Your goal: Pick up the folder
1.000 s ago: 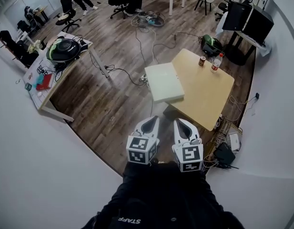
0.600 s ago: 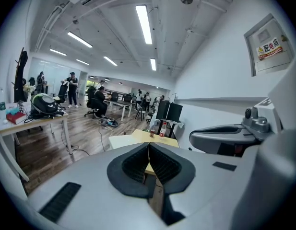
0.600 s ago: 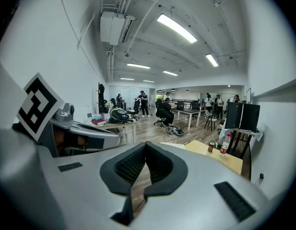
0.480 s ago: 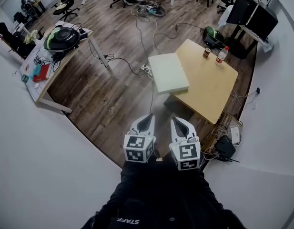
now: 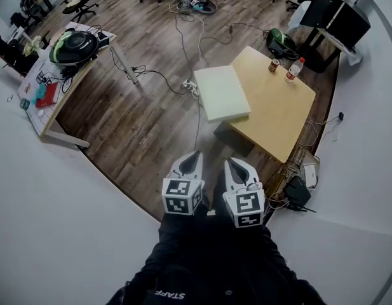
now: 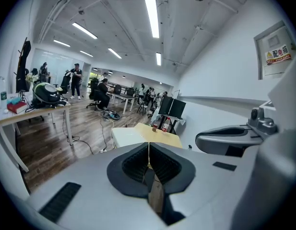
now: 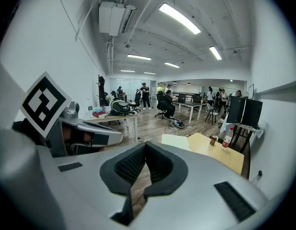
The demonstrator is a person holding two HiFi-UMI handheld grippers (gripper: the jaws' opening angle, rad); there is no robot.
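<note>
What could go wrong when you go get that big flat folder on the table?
The folder lies flat and seems to stick out past the table edge, so a nudge might slide it off. Both the left gripper and right gripper are shut, so they must open first. Cables trail over the floor on the way, which might trip feet.

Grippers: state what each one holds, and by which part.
Nothing. The left gripper and the right gripper are both shut and empty; the folder lies untouched on the table ahead.
</note>
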